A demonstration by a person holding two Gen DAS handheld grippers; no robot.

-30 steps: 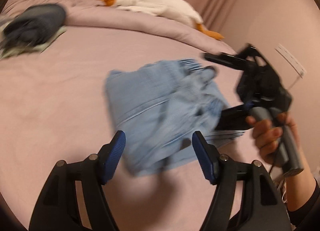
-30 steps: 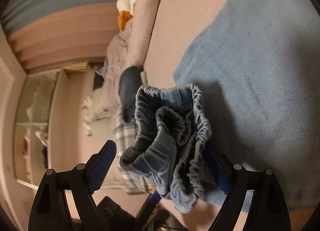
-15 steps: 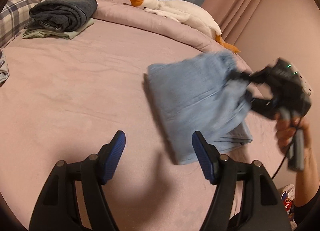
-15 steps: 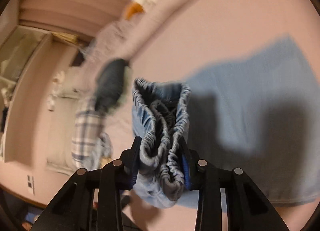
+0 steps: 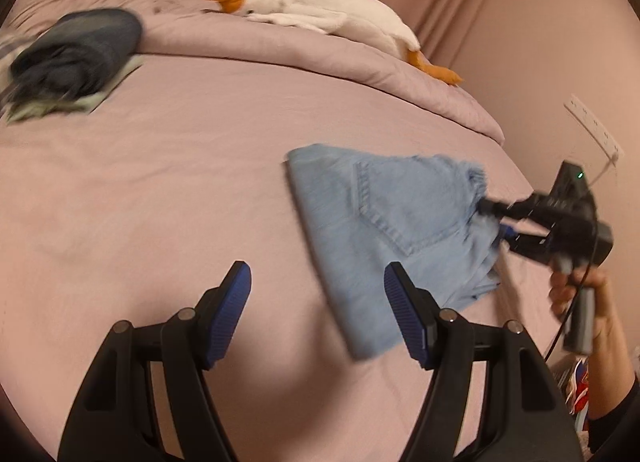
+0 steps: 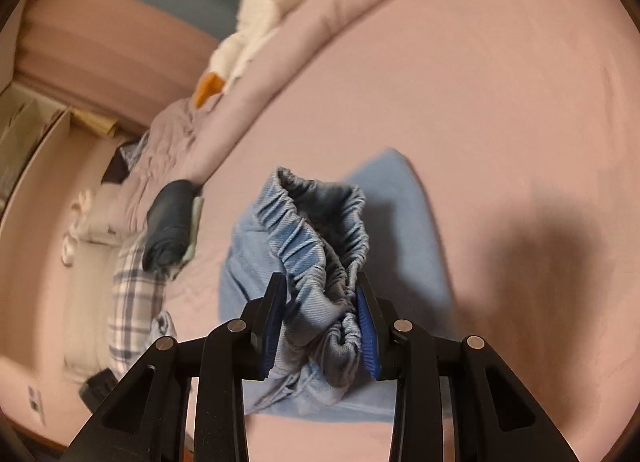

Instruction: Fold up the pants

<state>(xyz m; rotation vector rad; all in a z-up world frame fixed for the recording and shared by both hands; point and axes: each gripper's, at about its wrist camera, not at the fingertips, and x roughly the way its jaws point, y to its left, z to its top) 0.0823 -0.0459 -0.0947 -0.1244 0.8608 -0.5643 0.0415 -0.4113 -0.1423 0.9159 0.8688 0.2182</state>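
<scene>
Light blue denim pants (image 5: 400, 230) lie folded on the pink bed sheet (image 5: 160, 182), back pocket up. My right gripper (image 6: 320, 302) is shut on the bunched elastic waistband (image 6: 320, 238), whose folds fill the gap between its blue pads. The left wrist view shows that gripper (image 5: 494, 222) at the pants' right end, held by a hand (image 5: 580, 290). My left gripper (image 5: 318, 316) hovers open over the sheet at the near left edge of the pants, with nothing between its fingers.
A white goose plush (image 5: 328, 10) lies on the rolled duvet at the back. A dark folded stack (image 5: 76, 50) sits at the far left, beside a plaid pillow (image 6: 132, 294). A wall with a power strip (image 5: 594, 130) runs along the right.
The right gripper went from wide open around the waistband to shut on it, rolled upright and pulled the pants rightward, flattening them. The left gripper stayed open and shifted slightly.
</scene>
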